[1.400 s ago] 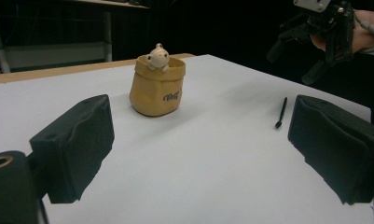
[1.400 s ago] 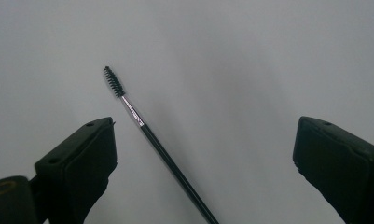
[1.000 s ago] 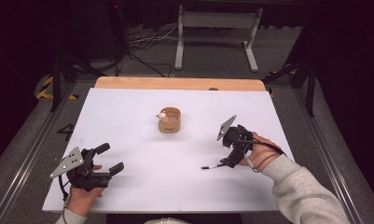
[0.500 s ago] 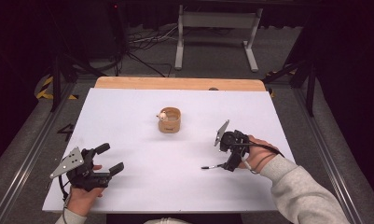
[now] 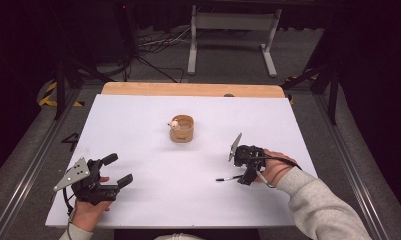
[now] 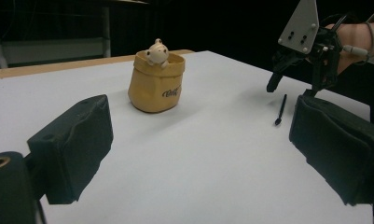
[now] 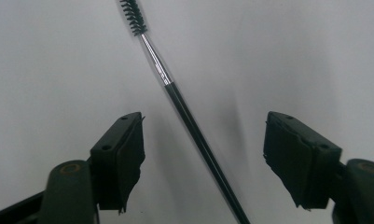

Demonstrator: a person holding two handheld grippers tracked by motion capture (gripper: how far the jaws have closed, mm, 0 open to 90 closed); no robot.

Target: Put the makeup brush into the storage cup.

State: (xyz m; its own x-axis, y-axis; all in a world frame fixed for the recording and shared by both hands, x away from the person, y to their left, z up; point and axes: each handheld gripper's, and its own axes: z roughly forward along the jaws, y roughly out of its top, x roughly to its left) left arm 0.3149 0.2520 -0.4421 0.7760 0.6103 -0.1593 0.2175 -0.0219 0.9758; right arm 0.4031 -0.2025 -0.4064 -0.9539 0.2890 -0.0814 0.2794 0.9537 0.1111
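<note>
**A:** so where's everything sitting? I see a small tan paper-like pouch (image 5: 182, 129) with a little cream figurine (image 6: 156, 50) poking out the top, standing upright around the middle of the white-topped bench (image 5: 153, 195).

**B:** yep. And the thin black wand with a bristly spiral brush tip (image 7: 184, 112) is lying flat on the bench, over on the right side, well apart from the pouch. In the right gripper view it runs diagonally between the two jaws, touching neither.

**A:** so the right hand-held gripper (image 5: 245, 167) isn't holding it?

**B:** nope, jaws spread wide with the wand's handle in the gap (brush end pointing away from the camera). Gripper's tipped down right over it.

**A:** and the left hand-held gripper (image 5: 117, 171)?

**B:** near the front left corner, jaws wide apart, nothing between them. It's pointed across the bench toward the pouch, just held above the surface in the person's left hand (image 5: 88, 212).
</note>
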